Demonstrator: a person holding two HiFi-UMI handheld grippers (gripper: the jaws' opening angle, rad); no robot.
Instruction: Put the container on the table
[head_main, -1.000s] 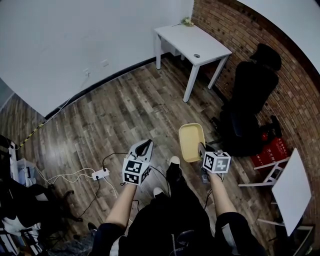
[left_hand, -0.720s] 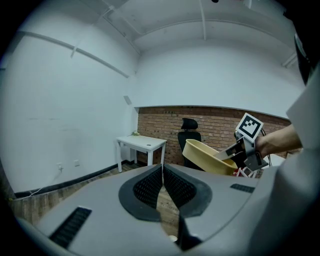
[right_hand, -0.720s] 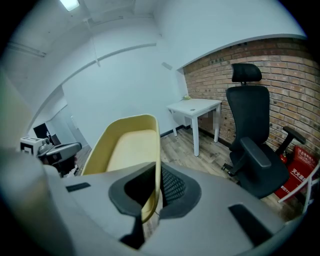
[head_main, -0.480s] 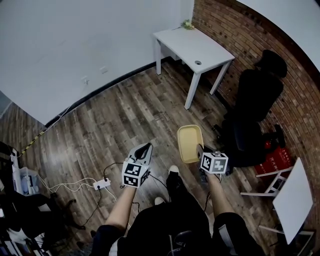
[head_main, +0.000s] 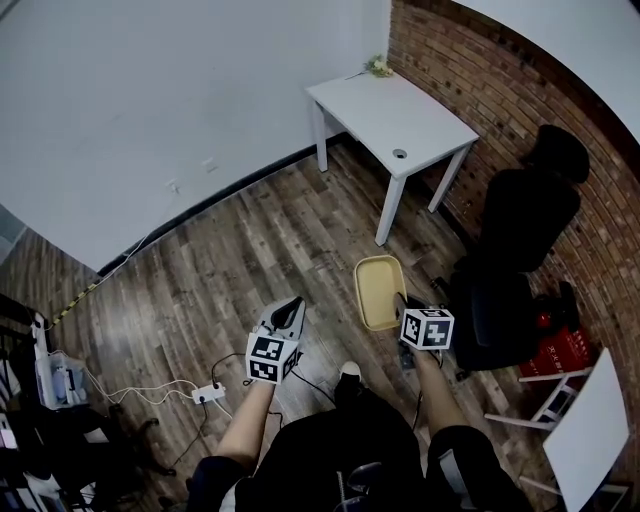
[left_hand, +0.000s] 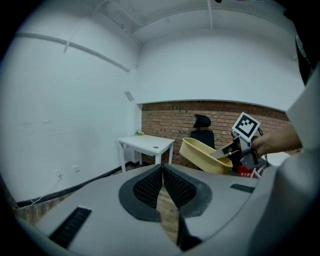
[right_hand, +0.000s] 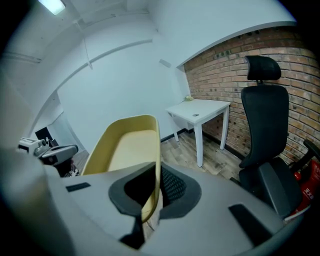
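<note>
A shallow yellow container (head_main: 381, 290) hangs in the air in front of me, over the wooden floor. My right gripper (head_main: 402, 305) is shut on its near rim; the rim (right_hand: 157, 165) runs between the two jaws in the right gripper view. The container (left_hand: 205, 155) also shows at the right of the left gripper view. My left gripper (head_main: 292, 308) is shut with nothing in it, its pads (left_hand: 163, 186) pressed together. The white table (head_main: 390, 108) stands ahead against the brick wall, with a small round item (head_main: 399, 153) and a small plant (head_main: 378, 67) on it.
A black office chair (head_main: 520, 240) stands right of the table, close to my right arm. A red crate (head_main: 560, 350) and a white folding table (head_main: 585, 425) are at the far right. A power strip with cables (head_main: 208, 393) lies on the floor at left.
The view has moved forward: the table and chair sit a little further right and lower in the head view. Both grippers keep their places, the right one still gripping the container.
</note>
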